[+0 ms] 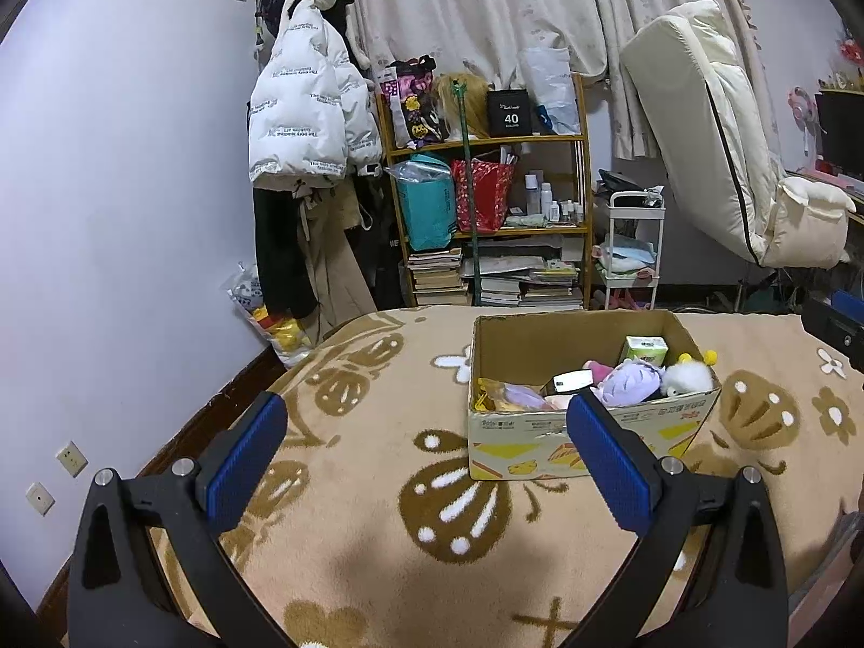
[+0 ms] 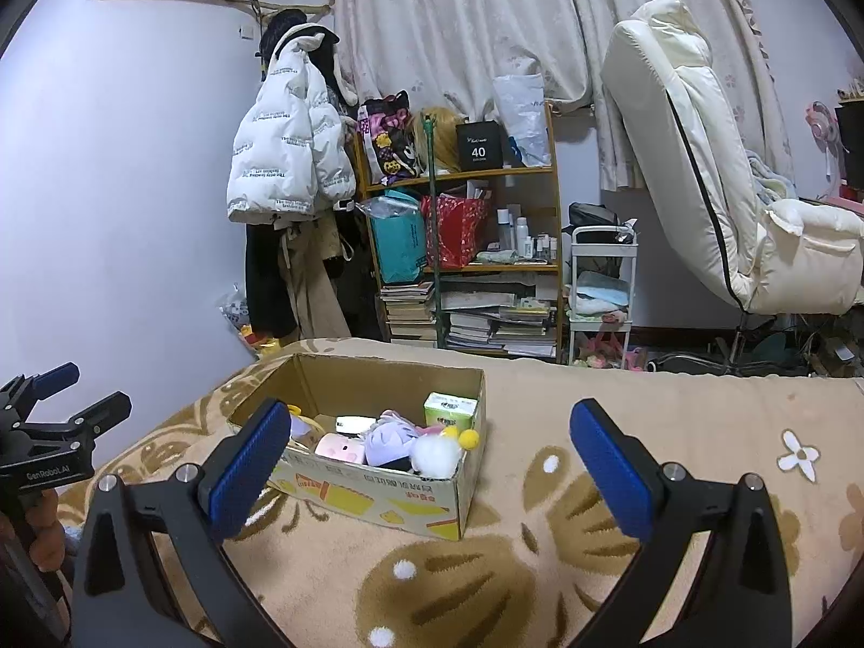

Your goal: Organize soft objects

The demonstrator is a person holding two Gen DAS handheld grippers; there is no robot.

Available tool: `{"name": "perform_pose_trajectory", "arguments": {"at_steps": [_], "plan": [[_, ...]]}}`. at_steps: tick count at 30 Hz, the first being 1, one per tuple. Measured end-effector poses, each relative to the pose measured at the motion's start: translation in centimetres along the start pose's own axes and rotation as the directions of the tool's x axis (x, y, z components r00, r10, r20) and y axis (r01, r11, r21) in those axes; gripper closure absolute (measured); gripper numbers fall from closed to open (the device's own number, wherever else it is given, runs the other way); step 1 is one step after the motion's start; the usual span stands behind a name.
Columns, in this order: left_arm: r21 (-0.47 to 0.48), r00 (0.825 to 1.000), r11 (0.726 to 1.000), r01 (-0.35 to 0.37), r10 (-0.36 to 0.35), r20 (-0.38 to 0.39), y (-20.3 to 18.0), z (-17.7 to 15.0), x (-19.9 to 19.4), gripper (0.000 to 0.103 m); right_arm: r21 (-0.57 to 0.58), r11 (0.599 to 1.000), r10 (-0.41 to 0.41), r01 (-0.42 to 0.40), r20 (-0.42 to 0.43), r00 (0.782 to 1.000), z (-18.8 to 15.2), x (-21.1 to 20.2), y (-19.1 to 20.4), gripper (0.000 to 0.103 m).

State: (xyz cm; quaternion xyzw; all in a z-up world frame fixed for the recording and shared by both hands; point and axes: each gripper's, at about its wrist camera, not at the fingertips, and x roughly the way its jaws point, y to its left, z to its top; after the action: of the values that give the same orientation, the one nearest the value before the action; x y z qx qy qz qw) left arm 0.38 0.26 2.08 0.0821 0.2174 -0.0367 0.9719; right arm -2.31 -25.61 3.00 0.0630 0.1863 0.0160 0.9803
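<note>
A cardboard box [image 1: 540, 434] [image 2: 389, 502] stands on a tan flower-patterned blanket [image 1: 378, 486] [image 2: 540, 567]. Inside lie soft toys: a purple plush [image 1: 632, 380] [image 2: 391, 440], a white fluffy ball [image 1: 688, 378] [image 2: 434, 456], a pink plush [image 2: 339, 448], plus a green tissue pack [image 1: 645, 351] [image 2: 450, 410]. My left gripper [image 1: 426, 426] is open and empty, just short of the box's near left side. My right gripper [image 2: 429, 432] is open and empty, its left pad [image 2: 251, 467] before the box's near corner. The left gripper [image 2: 59, 394] also shows at the far left of the right wrist view.
A wooden shelf [image 1: 486, 216] [image 2: 464, 248] with bags, bottles and books stands beyond the bed. A white puffer jacket [image 1: 302, 108] [image 2: 286, 146] hangs on the wall. A white trolley [image 1: 632, 248] and a cream recliner chair [image 2: 729, 189] stand at the right.
</note>
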Motion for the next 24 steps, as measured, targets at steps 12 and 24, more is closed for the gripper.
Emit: {"name": "perform_pose_trajectory", "arguments": {"at_steps": [12,24], "plan": [[0.019,1.0,1.0,-0.004,0.004,-0.008,-0.59,-0.23,0.14,0.001,0.0,1.0,-0.003,0.003,-0.002,1.0,-0.27,0.21,-0.46,0.0],[0.026,1.0,1.0,-0.012,0.012,-0.001,-0.58,-0.47,0.12,0.001,-0.003,1.0,-0.002,0.002,-0.001,1.0,-0.25,0.28,-0.87,0.0]]}}
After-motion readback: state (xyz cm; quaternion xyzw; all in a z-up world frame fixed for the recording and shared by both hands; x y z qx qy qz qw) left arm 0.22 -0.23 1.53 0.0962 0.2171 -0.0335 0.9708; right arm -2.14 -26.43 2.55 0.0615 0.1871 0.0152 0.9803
